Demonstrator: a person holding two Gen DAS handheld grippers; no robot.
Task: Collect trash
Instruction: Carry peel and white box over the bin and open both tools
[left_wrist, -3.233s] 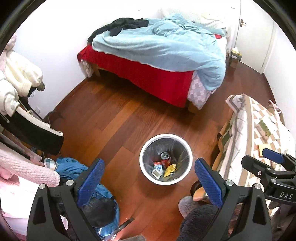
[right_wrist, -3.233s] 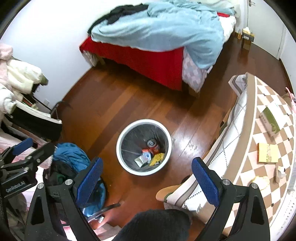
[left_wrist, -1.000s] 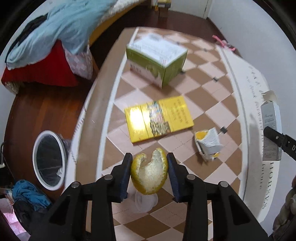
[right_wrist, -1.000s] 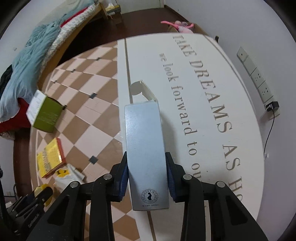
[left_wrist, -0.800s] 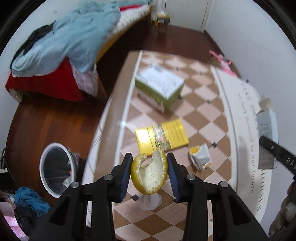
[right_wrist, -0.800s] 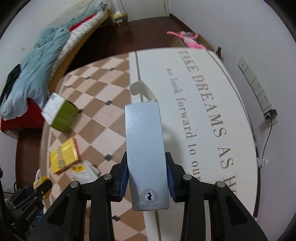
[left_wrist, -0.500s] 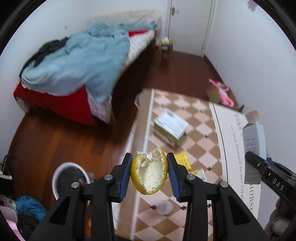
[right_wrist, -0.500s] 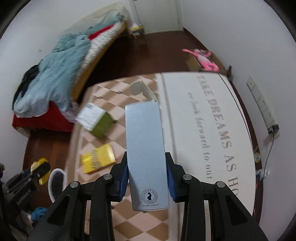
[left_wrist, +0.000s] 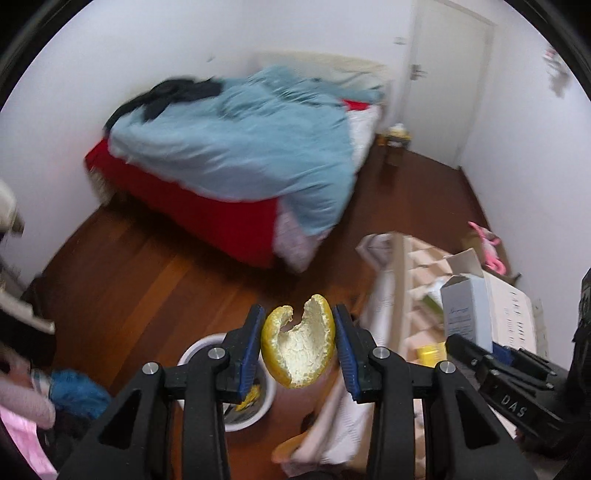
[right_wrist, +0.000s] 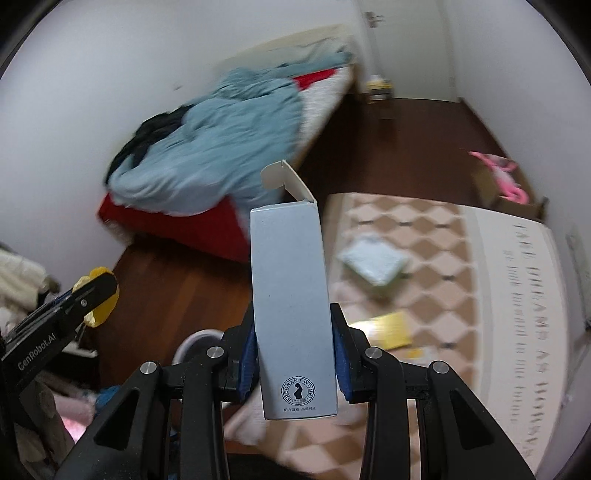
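Yellow curved fruit peel (left_wrist: 298, 349) is pinched in the left gripper (left_wrist: 298, 354), above the round white trash bin (left_wrist: 192, 350). A tall grey cardboard box (right_wrist: 291, 306) is squeezed in the right gripper (right_wrist: 293, 363), standing upright, open flap on top. Both should be carried over the bin, then dropped.

My left gripper (left_wrist: 298, 349) and right gripper (right_wrist: 293, 350): black frames, blue finger pads (left_wrist: 248, 349), silver screws, white "GenRobot.AI" and "DAS" lettering
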